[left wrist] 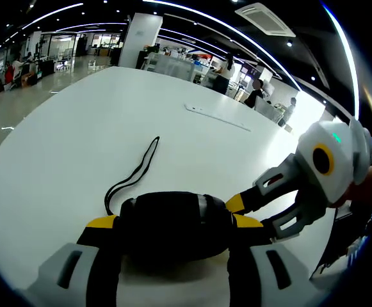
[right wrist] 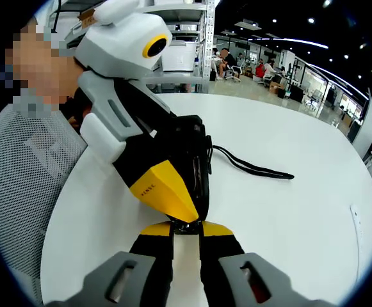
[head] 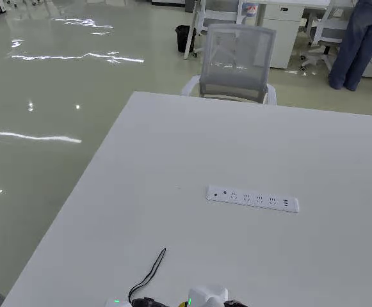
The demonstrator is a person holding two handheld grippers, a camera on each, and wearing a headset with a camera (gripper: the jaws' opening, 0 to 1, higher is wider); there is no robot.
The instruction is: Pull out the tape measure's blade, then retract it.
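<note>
The black tape measure (left wrist: 173, 208) sits low over the white table (left wrist: 77, 128), clamped between the yellow-tipped jaws of my left gripper (left wrist: 173, 225). Its black wrist strap (left wrist: 134, 173) trails across the tabletop. My right gripper (left wrist: 240, 211) comes in from the right and meets the case's side. In the right gripper view, my right gripper (right wrist: 186, 230) is shut on the small dark blade tip at the case's mouth. No length of blade shows. The tape measure (right wrist: 195, 150) sits just beyond, behind a yellow finger (right wrist: 163, 188) of the left gripper. The strap (head: 150, 272) also lies at the head view's bottom edge.
A white power strip (head: 252, 198) lies mid-table. A grey mesh chair (head: 237, 64) stands at the table's far edge, with a person (head: 358, 45) standing beyond it. The table's left edge (head: 77, 192) drops to a glossy floor. A person in grey sits close behind the left gripper (right wrist: 25, 166).
</note>
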